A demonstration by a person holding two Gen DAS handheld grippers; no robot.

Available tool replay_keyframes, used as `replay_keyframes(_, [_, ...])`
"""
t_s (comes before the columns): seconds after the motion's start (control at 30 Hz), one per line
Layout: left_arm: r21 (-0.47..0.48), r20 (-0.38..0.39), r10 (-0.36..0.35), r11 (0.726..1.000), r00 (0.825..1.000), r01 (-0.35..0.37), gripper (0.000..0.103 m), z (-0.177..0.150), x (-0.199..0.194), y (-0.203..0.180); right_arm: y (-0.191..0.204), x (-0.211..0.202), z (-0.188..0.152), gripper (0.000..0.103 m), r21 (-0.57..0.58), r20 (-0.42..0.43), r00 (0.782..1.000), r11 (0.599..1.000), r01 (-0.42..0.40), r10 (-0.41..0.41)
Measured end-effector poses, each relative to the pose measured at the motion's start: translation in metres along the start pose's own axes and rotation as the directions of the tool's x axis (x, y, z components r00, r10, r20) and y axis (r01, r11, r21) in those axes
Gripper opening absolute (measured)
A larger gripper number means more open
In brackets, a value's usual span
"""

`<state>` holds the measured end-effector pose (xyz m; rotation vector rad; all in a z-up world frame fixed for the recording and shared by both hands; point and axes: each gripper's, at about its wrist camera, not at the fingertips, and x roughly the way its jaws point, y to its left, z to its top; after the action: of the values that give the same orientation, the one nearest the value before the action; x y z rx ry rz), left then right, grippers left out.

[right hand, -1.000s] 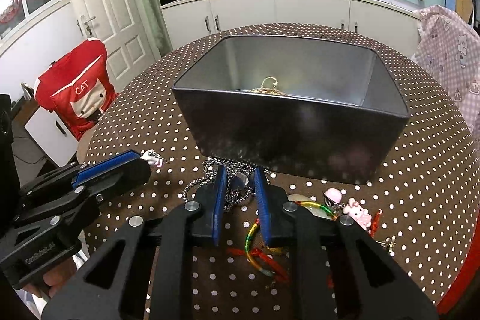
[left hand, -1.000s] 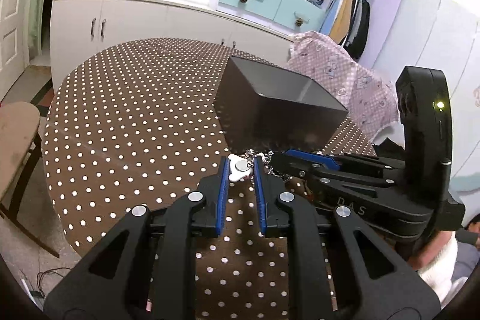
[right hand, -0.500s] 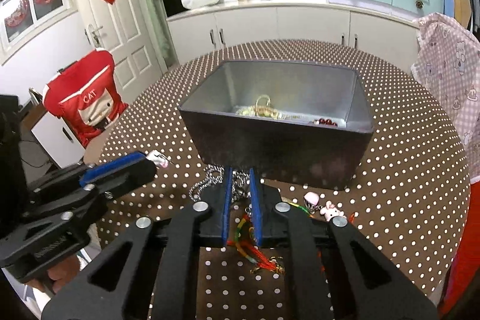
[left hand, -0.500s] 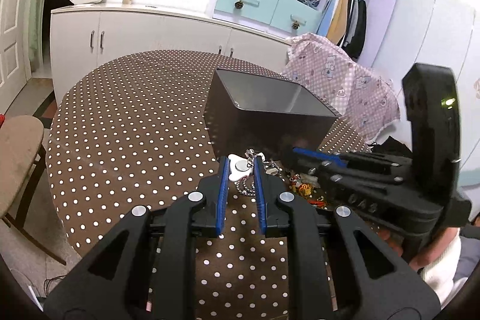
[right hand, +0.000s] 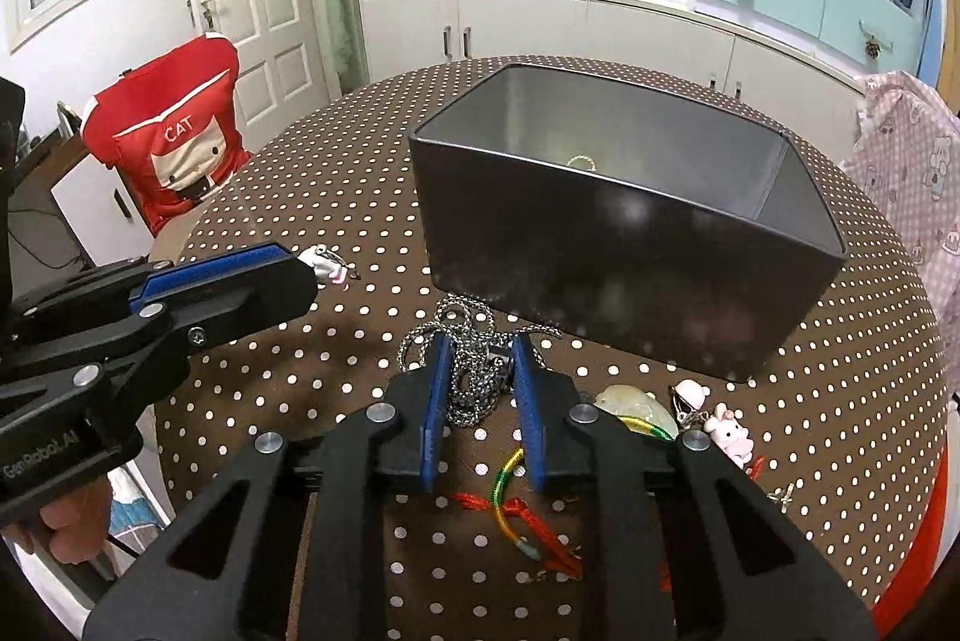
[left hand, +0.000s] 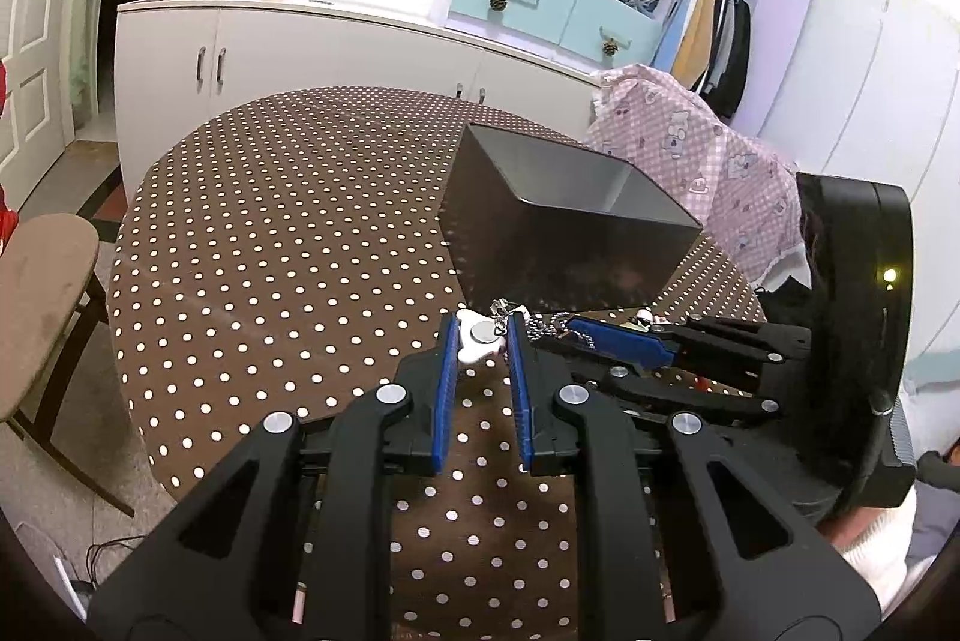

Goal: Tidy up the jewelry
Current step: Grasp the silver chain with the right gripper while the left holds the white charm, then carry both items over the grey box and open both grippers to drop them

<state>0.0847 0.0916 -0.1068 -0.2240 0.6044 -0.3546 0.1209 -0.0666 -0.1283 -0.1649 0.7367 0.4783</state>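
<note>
1. Brown polka-dot cloth is covering the round table [right hand: 336,197], with white cabinets and a wardrobe filling the top of both views.
2. Sitting at upper centre of the right wrist view, the dark metal box [right hand: 624,275] is already holding at least 1 gold-coloured piece [right hand: 581,162]; the rest of its floor is hidden by the near wall.
3. Lying just below the box, the silver chain [right hand: 468,359] is bunched between the narrowed jaws of the right gripper [right hand: 480,362], which appears to be gripping it while it is resting on the cloth.
4. At centre of the left wrist view, the left gripper [left hand: 483,335] is pinching a small white charm [left hand: 480,336] near the box's corner, not yet over the rim.
5. Waiting at lower right of the right wrist view are a coloured cord bracelet [right hand: 510,497], a pale shell-like piece [right hand: 630,398] and a pink bunny charm [right hand: 729,431].
6. Judging by this, sorting is partly done: 2 pieces are in hand and several more are still loose.
</note>
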Motion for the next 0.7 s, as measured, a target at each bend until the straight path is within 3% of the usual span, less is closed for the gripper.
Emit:
replay_keyframes(0.03, [0.001,-0.002,-0.001,1.000,1.000,0.001,0.017,0.000,0.000,0.000,-0.001,0.000,0.000,0.013,0.003,0.001,1.000,1.000,-0.001,0.001])
replay_keyframes(0.3, [0.022,-0.010,-0.011,1.000,1.000,0.012,0.017,0.002,0.004,-0.010,-0.011,-0.017,0.004,0.013,0.040,0.041,0.999,0.999,-0.017,0.015])
replay_keyframes(0.7, [0.082,0.010,-0.006,0.997,1.000,0.005,0.017,0.021,0.007,-0.037,-0.041,-0.063,0.022,0.013,0.068,0.181,0.983,0.998,0.012,-0.024])
